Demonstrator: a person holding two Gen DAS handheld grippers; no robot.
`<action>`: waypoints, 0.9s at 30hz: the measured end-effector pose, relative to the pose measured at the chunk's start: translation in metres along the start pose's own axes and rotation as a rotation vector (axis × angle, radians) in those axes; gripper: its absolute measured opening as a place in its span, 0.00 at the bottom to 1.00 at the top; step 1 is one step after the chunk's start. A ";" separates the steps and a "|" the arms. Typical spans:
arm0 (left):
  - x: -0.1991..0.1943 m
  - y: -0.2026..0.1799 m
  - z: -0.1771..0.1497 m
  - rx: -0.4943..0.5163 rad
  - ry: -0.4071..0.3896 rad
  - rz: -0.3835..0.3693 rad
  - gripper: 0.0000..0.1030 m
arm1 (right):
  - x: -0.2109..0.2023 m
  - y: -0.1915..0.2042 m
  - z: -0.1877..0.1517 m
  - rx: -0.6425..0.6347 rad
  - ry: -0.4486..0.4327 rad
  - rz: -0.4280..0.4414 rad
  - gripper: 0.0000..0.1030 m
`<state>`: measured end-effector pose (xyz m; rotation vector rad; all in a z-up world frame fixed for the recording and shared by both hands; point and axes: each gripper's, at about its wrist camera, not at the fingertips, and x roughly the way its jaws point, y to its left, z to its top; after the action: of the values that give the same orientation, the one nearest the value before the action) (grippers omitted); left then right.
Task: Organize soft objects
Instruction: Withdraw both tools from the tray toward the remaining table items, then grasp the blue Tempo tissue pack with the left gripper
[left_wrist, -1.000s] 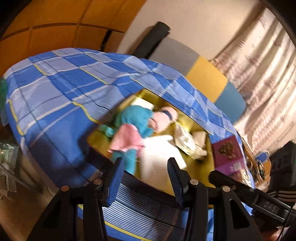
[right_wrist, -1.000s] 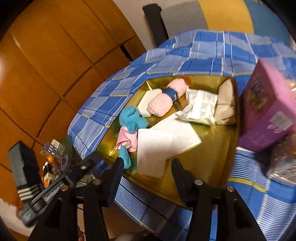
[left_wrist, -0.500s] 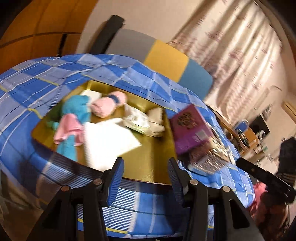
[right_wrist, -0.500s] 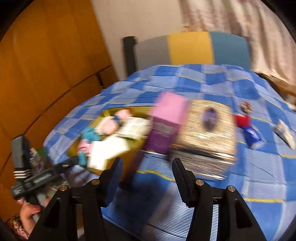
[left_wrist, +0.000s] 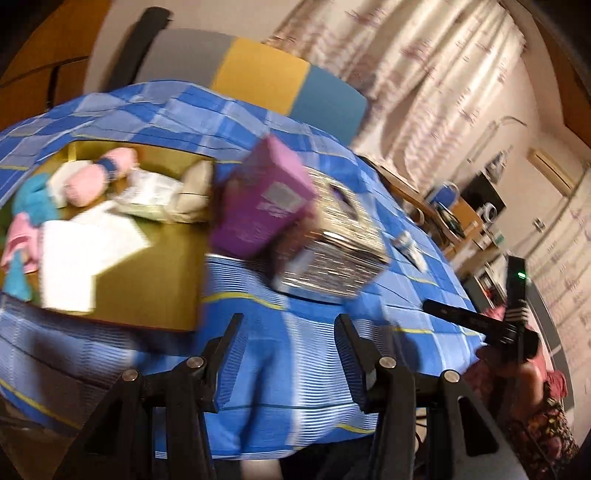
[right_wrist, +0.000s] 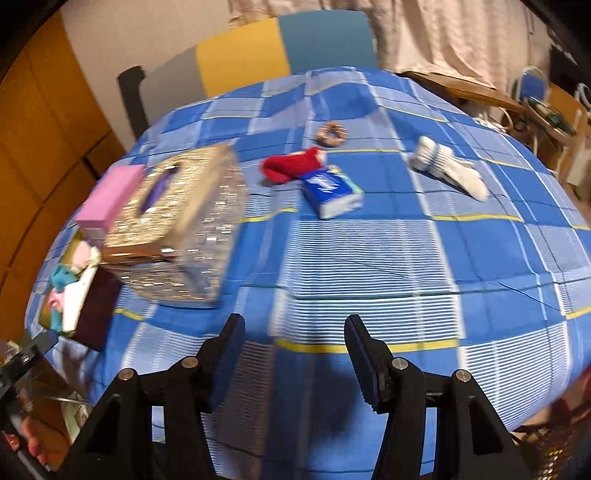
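Note:
A gold tray (left_wrist: 155, 280) at the table's left holds a teal plush toy (left_wrist: 33, 199), a rolled pink towel (left_wrist: 92, 181), white paper napkins (left_wrist: 81, 254) and a crumpled wrapper (left_wrist: 147, 192). Loose on the blue checked cloth lie a red sock (right_wrist: 291, 168), a blue tissue pack (right_wrist: 330, 192), a white sock (right_wrist: 448, 166) and a scrunchie (right_wrist: 331, 133). My left gripper (left_wrist: 288, 336) stands open over the cloth's front edge, nothing between its fingers. My right gripper (right_wrist: 295, 339) is open too, above bare cloth, well short of the loose items.
A purple box (left_wrist: 266, 206) and a glittery tissue box (left_wrist: 332, 251) stand just right of the tray. A chair back (right_wrist: 258, 51) in grey, yellow and blue is behind the table. A cluttered shelf (left_wrist: 454, 218) and curtains lie to the right.
Both grippers have swung to the right, away from the tray. The right view now takes in the loose socks and tissue pack; the tray has slid to the left edge.

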<state>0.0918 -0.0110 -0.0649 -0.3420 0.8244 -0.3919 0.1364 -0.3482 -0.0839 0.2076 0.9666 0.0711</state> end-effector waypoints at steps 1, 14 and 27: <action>0.005 -0.009 0.001 0.014 0.014 -0.010 0.48 | 0.000 -0.005 -0.001 0.003 0.000 -0.005 0.56; 0.075 -0.152 0.024 0.227 0.136 -0.119 0.56 | 0.007 -0.093 0.047 -0.024 -0.094 -0.204 0.56; 0.207 -0.212 0.069 0.131 0.261 0.003 0.57 | -0.008 -0.154 0.051 0.203 -0.155 -0.223 0.58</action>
<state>0.2293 -0.2825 -0.0603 -0.1690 1.0483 -0.4917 0.1687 -0.5073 -0.0815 0.2862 0.8368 -0.2455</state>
